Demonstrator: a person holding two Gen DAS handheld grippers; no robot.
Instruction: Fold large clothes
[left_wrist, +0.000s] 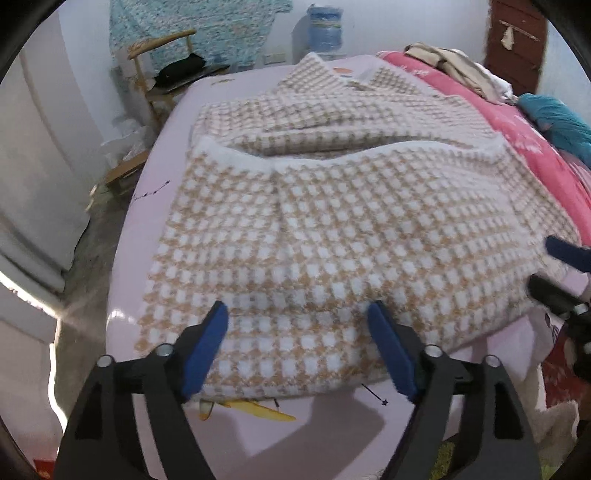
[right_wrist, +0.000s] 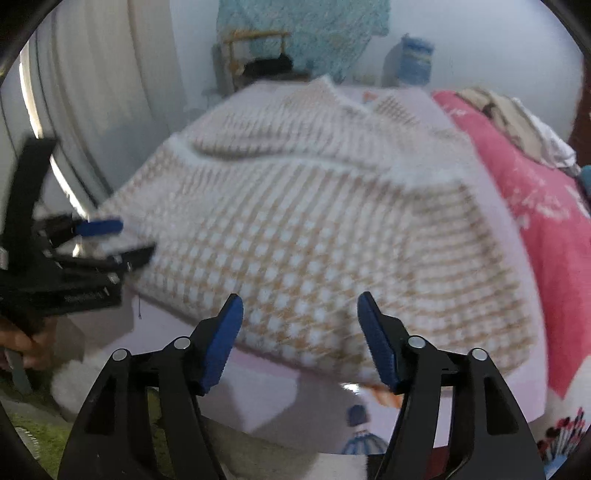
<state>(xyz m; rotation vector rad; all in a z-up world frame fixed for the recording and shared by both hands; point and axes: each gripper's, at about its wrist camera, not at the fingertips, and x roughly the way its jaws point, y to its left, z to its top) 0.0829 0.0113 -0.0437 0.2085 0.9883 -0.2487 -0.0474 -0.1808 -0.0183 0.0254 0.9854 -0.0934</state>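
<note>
A large tan-and-white checked garment (left_wrist: 332, 229) lies on the pale pink bed sheet (left_wrist: 166, 155), its near half doubled over the far half, with a white-trimmed edge across the middle. My left gripper (left_wrist: 297, 310) hovers over the garment's near edge, open, nothing between its blue pads. In the right wrist view the same garment (right_wrist: 314, 229) looks blurred. My right gripper (right_wrist: 299, 301) is open above its near edge, pads free of cloth. The right gripper (left_wrist: 554, 266) shows at the left view's right edge. The left gripper (right_wrist: 110, 240), held by a hand, is at the right view's left.
A pink quilt (left_wrist: 517, 125) runs along the bed's right side, with a pile of beige clothes (left_wrist: 454, 62) and a teal cloth (left_wrist: 561, 118) on it. A wooden chair (left_wrist: 159, 70) and a blue water bottle (left_wrist: 325, 29) stand beyond the bed. White panels (left_wrist: 33, 166) line the left.
</note>
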